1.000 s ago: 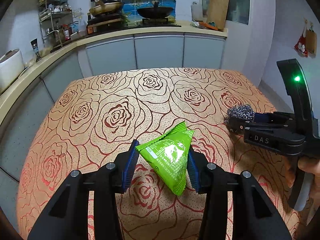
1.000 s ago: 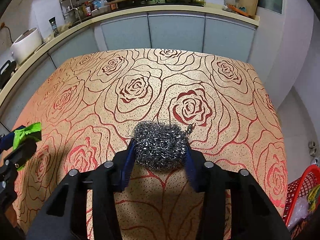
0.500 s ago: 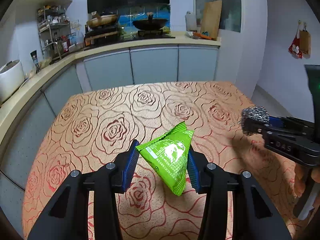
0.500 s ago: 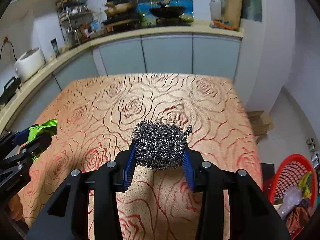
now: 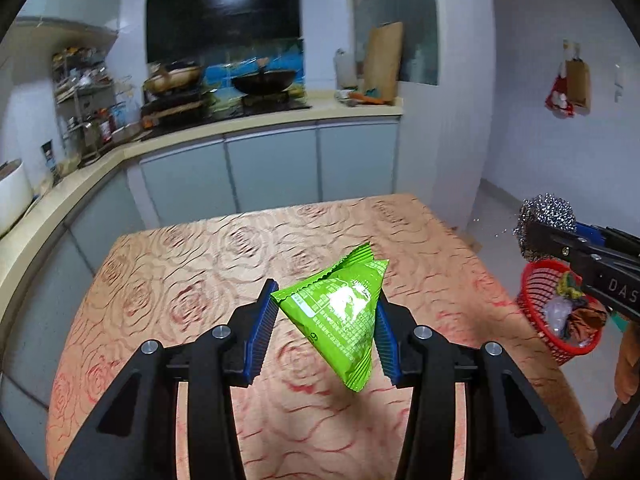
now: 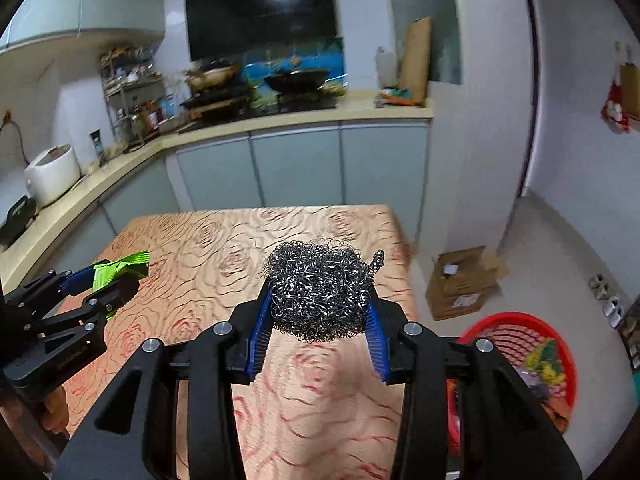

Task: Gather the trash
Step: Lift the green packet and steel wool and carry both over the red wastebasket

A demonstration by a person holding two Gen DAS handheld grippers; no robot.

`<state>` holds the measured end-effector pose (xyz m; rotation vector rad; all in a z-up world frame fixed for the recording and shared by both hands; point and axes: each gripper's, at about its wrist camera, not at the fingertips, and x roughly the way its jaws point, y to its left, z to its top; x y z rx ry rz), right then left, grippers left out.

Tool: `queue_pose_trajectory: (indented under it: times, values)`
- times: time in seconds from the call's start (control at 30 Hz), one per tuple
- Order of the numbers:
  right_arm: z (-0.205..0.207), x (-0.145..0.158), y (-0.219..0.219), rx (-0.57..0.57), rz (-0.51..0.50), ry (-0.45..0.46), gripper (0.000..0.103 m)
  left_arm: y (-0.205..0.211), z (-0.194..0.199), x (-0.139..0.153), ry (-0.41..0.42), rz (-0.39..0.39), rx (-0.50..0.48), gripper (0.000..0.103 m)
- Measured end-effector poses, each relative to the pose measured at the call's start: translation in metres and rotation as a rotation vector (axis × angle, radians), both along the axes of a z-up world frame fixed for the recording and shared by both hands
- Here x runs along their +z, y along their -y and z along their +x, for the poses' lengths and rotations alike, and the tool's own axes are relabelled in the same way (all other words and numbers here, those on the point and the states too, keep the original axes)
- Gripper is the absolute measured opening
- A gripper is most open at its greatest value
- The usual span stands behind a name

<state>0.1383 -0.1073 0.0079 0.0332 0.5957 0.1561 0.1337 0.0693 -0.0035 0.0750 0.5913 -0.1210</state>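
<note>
the room is evenly lit and fairly bright, with a cool cast on the walls. a ceiling light glares off the dark range hood [image 5: 224, 12] as a white patch. both views bend hard at the edges, with black corners. the tablecloth [image 5: 224, 264] and the stove area [image 6: 264, 92] are smeared by motion blur, while the green packet [image 5: 340, 312] and steel wool [image 6: 320, 288] stay sharp. a soft shadow lies under the packet.

The right claw [image 5: 538, 236] body reads "DAS"; the green packet's [image 5: 340, 312] print is illegible.
</note>
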Motion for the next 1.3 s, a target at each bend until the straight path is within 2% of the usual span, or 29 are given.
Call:
queue_pose_trajectory:
  times: [0.2,0.4,0.6,0.8,1.1,1.2,1.3]
  values:
    - [-0.022,0.008,0.056,-0.126,-0.027,0.024,0.040,0.054,0.003,0.009,0.012,-0.009,-0.121,0.043]
    - [-0.038,0.004,0.117,-0.249,-0.059,0.014,0.040,0.121,0.008,0.007,0.000,-0.020,-0.259,0.043]
    - [-0.052,-0.012,0.164,-0.338,-0.069,-0.021,0.040,0.186,0.010,-0.006,-0.031,-0.036,-0.383,0.043]
    - [-0.054,-0.031,0.197,-0.392,-0.063,-0.060,0.040,0.236,0.018,-0.028,-0.083,-0.034,-0.461,0.043]
    - [-0.048,-0.046,0.221,-0.417,-0.062,-0.091,0.040,0.278,0.032,-0.065,-0.169,-0.001,-0.530,0.044]
    - [-0.043,-0.050,0.224,-0.415,-0.060,-0.101,0.040,0.281,0.036,-0.072,-0.187,-0.003,-0.537,0.048]
    - [-0.039,-0.054,0.224,-0.413,-0.057,-0.108,0.040,0.283,0.038,-0.077,-0.198,0.004,-0.540,0.056]
